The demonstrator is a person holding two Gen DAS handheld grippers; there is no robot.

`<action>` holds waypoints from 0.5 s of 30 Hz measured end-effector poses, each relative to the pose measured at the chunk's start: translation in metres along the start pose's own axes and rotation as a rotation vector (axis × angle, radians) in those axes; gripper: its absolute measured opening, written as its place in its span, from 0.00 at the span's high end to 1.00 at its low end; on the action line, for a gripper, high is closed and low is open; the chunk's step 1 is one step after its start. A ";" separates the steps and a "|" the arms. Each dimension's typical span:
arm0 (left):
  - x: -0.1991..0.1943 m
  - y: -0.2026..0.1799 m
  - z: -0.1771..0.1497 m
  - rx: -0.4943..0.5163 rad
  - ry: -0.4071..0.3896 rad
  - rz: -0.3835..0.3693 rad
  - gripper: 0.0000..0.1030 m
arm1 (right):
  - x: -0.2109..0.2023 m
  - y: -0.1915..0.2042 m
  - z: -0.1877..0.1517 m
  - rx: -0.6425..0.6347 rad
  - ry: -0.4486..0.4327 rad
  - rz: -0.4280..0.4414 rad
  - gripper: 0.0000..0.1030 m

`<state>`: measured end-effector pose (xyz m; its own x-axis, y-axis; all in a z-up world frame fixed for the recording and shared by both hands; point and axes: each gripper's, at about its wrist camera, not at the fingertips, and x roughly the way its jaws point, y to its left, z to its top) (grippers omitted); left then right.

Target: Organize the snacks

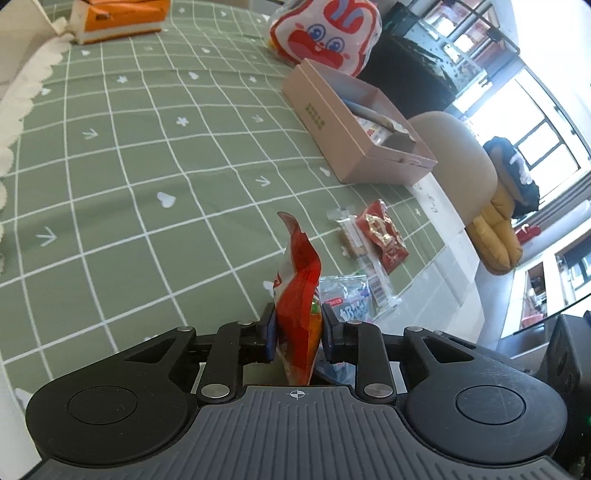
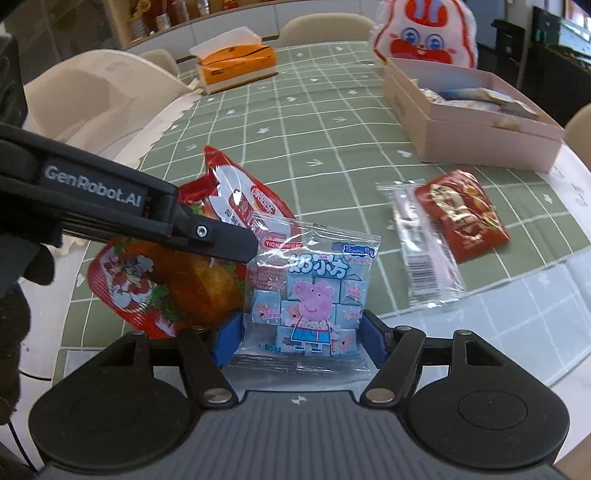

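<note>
Left tongs [image 1: 298,334] clamped on the red chicken-snack pouch [image 1: 298,291], pads pressing both faces, pouch standing edge-on between them. Right wrist view shows the same pouch [image 2: 162,284] side-on, with the left tool's black arm crossing over it. Whether it's clear of the table [image 1: 129,177] or touching, can't tell.

Right tongs [image 2: 300,341] spread wide, blue pads either side of the blue Peppa Pig milk-cube bag [image 2: 308,295]. Can't tell whether the pads actually touch the bag. It lies flat at the near table edge, just beside the red pouch and overlapping it slightly.

Other snacks on the green checked cloth: clear-wrapped bar [image 2: 424,251] and a small dark-red packet [image 2: 461,214], the packet overlapping the bar's right side, both between the bag and the pink box [image 2: 472,136].

Pink box is open-topped, near the far right table edge, several wrapped snacks already inside. Rabbit plush bag [image 2: 424,33] right behind it. Orange tissue box [image 2: 236,62] at the far side, well apart from everything else.
</note>
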<state>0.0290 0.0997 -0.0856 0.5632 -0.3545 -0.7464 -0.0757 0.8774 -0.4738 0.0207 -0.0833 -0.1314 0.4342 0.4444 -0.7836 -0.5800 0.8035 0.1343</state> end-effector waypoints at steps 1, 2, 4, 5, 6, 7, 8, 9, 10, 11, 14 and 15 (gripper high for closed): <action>0.000 0.001 -0.001 0.002 0.002 0.001 0.73 | 0.001 0.002 0.000 -0.008 0.005 -0.002 0.32; 0.001 0.004 -0.001 -0.006 0.008 -0.002 0.73 | 0.001 0.005 0.001 -0.016 0.008 -0.008 0.32; 0.006 0.013 -0.001 -0.049 0.016 -0.027 0.73 | 0.002 0.007 0.002 -0.025 0.013 -0.011 0.32; 0.009 0.017 -0.001 -0.065 0.020 -0.038 0.73 | 0.003 0.006 0.003 -0.026 0.015 -0.010 0.32; 0.011 0.020 -0.002 -0.076 0.018 -0.046 0.73 | 0.003 0.006 0.003 -0.028 0.017 -0.010 0.32; 0.013 0.022 -0.003 -0.082 0.016 -0.053 0.73 | 0.004 0.007 0.004 -0.030 0.018 -0.011 0.32; 0.014 0.023 -0.004 -0.089 0.011 -0.059 0.69 | 0.004 0.007 0.003 -0.031 0.019 -0.012 0.32; 0.016 0.024 -0.005 -0.097 0.008 -0.064 0.61 | 0.004 0.007 0.004 -0.035 0.019 -0.011 0.32; 0.017 0.024 -0.006 -0.099 0.011 -0.072 0.56 | 0.004 0.008 0.004 -0.038 0.020 -0.009 0.32; 0.020 0.024 -0.006 -0.098 0.018 -0.081 0.50 | 0.005 0.009 0.003 -0.042 0.021 -0.008 0.31; 0.023 0.021 -0.008 -0.074 0.021 -0.081 0.51 | 0.005 0.010 0.003 -0.047 0.020 -0.009 0.31; 0.023 0.021 -0.008 -0.076 0.021 -0.078 0.53 | 0.004 0.010 0.003 -0.046 0.019 -0.008 0.31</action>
<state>0.0335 0.1078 -0.1163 0.5527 -0.4279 -0.7152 -0.0954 0.8200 -0.5644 0.0186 -0.0726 -0.1317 0.4258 0.4300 -0.7961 -0.6080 0.7876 0.1002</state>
